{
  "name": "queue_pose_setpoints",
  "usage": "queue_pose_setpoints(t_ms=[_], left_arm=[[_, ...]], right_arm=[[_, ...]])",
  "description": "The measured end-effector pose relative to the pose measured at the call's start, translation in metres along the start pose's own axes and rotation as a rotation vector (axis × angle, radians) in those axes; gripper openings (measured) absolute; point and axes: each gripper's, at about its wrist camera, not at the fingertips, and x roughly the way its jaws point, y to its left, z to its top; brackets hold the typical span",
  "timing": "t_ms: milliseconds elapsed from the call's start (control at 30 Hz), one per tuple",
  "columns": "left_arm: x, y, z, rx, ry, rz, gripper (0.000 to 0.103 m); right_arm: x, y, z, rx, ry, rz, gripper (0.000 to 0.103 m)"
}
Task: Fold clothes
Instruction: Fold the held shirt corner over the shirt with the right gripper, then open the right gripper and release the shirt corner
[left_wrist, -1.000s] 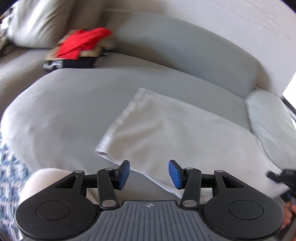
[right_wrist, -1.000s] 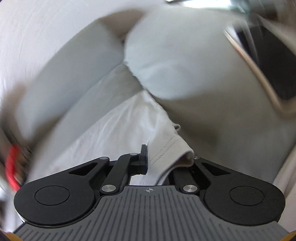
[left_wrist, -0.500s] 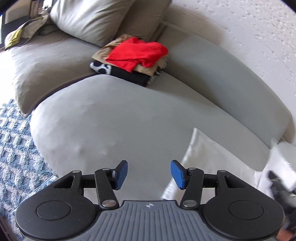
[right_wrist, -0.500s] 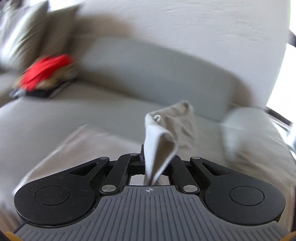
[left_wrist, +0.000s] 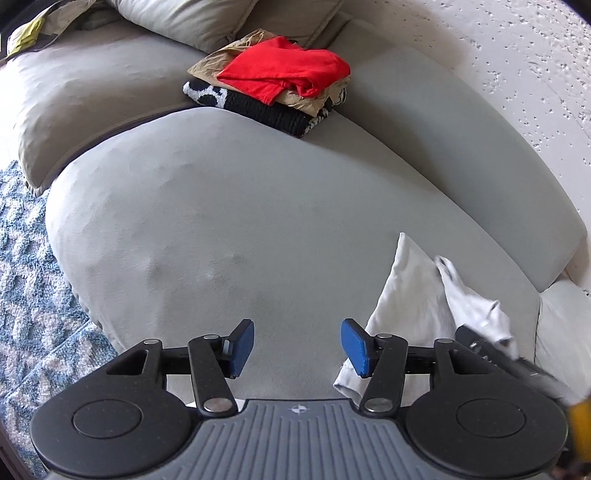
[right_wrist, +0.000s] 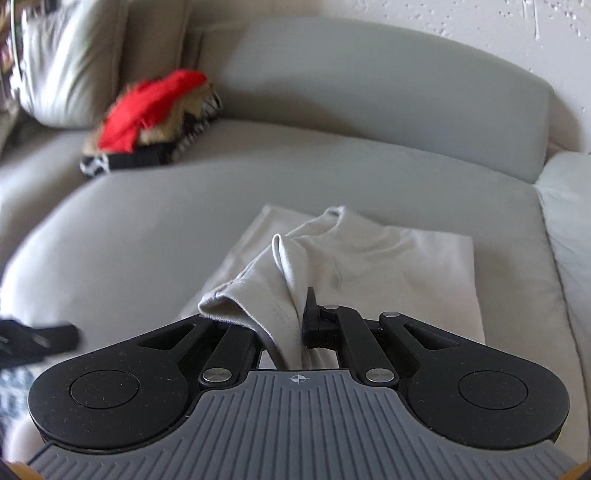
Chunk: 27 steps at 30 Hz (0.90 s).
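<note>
Nearest in the left wrist view, the left gripper (left_wrist: 297, 347) hangs over the bare grey sofa seat (left_wrist: 240, 221). Its blue pads (left_wrist: 354, 346) stand apart with nothing between them, and the jaws have just been opening a little. Just right of the right pad lies the white garment (left_wrist: 410, 295), flat on the seat, with one part lifted up. At the right edge a dark blurred piece, probably the right gripper, reaches into this lifted cloth. A blue patterned rug (left_wrist: 26, 295) covers the floor on the left.

In the right wrist view, the right gripper (right_wrist: 295, 325) is pressed together on a fold of the white garment (right_wrist: 388, 266). The pinched cloth rises from between the fingers and hides the left one, while the rest lies spread on the seat in front.

Farther back, near the backrest (right_wrist: 369, 88), a pile of clothes (left_wrist: 273, 85) rests on the sofa: a red garment (left_wrist: 284, 70) on top, a tan one under it, a black and white one at the bottom. Behind the pile leans a pale cushion (right_wrist: 74, 62), blurred here.
</note>
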Motion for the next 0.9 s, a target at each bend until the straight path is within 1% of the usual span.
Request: queue_pose_setpoints(t_ms=[233,367,533,600,633,667,700,733,767,867,900], left_arm=[[-0.001,0.000,-0.003,0.000,0.007,-0.010,0.053],[0.000,0.004,-0.003,-0.012,0.012,-0.006,0.053],[-0.001,0.007,-0.005,-0.012,0.005,0.000,0.053],[-0.003,0.007,-0.006,-0.007,0.001,0.003,0.053],[-0.004,0.007,-0.007,-0.005,-0.002,0.006,0.053],[-0.005,0.007,-0.008,-0.004,-0.006,0.009,0.053],[-0.007,0.008,-0.009,-0.004,-0.009,0.014,0.053],[-0.008,0.009,-0.009,-0.003,-0.012,0.019,0.053],[-0.010,0.011,-0.010,-0.004,-0.015,0.024,0.053],[-0.013,0.015,-0.013,-0.009,-0.019,0.035,0.053],[-0.013,0.016,-0.014,-0.009,-0.018,0.037,0.053]], right_arm=[[0.000,0.020,0.003,-0.002,0.015,0.064,0.003],[-0.004,0.028,0.000,-0.017,0.020,0.071,0.003],[0.001,0.035,-0.002,-0.061,0.053,0.089,0.004],[0.004,0.035,-0.002,-0.082,0.090,0.145,0.013],[0.004,0.034,-0.002,-0.083,0.108,0.183,0.019],[0.002,0.032,-0.002,-0.085,0.122,0.210,0.023],[-0.002,0.027,-0.002,-0.085,0.117,0.228,0.027],[-0.008,0.023,-0.002,-0.086,0.108,0.246,0.037],[-0.015,0.013,-0.001,-0.063,0.097,0.255,0.039],[-0.038,-0.021,-0.001,0.023,0.065,0.274,0.040],[-0.047,-0.037,-0.002,0.063,0.053,0.264,0.040]])
